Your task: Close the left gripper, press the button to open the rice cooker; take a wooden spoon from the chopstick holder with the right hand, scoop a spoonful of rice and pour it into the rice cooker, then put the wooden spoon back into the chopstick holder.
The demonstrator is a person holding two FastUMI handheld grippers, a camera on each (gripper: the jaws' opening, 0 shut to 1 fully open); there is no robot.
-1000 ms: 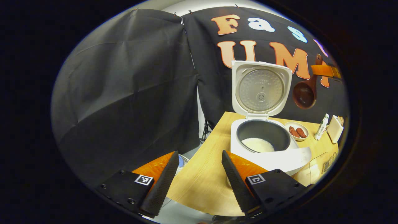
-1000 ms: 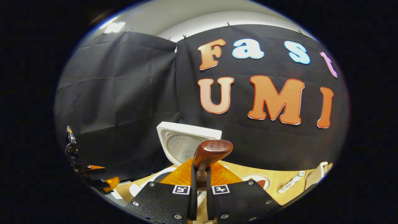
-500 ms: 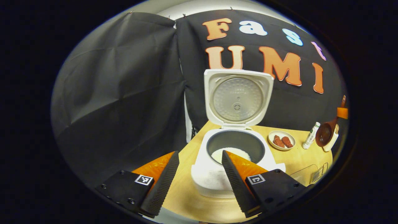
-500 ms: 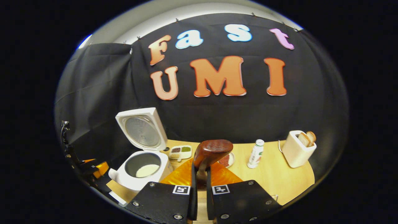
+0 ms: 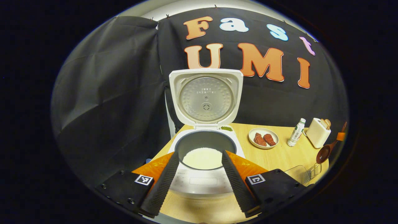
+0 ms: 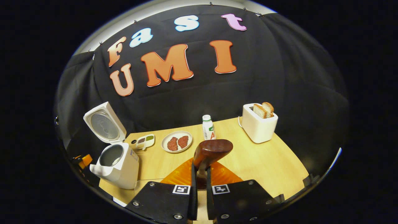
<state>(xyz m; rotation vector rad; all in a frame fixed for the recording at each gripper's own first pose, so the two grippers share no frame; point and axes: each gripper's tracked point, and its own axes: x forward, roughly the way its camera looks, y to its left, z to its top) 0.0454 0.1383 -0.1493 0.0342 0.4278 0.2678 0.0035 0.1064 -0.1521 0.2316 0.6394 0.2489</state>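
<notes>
**Spoon held, cooker open**

My right gripper (image 6: 199, 174) clamps the dark-brown wooden spoon (image 6: 212, 150), handle upright, bowl topmost, right of the rice cooker (image 6: 116, 163). My left gripper (image 5: 199, 168) gapes wide, 2 fingers flanking the cooker's pot.

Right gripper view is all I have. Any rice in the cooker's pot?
Observer: Yes. In the left gripper view the cooker has a white layer of rice in its pot.
Operator: Left gripper state?
Observer: The left gripper is open, with its fingers spread in front of the cooker.
Operator: Where's the holder?
Observer: A wire holder stands near the table edge. In the left gripper view it sits just below the hanging spoon.
</notes>
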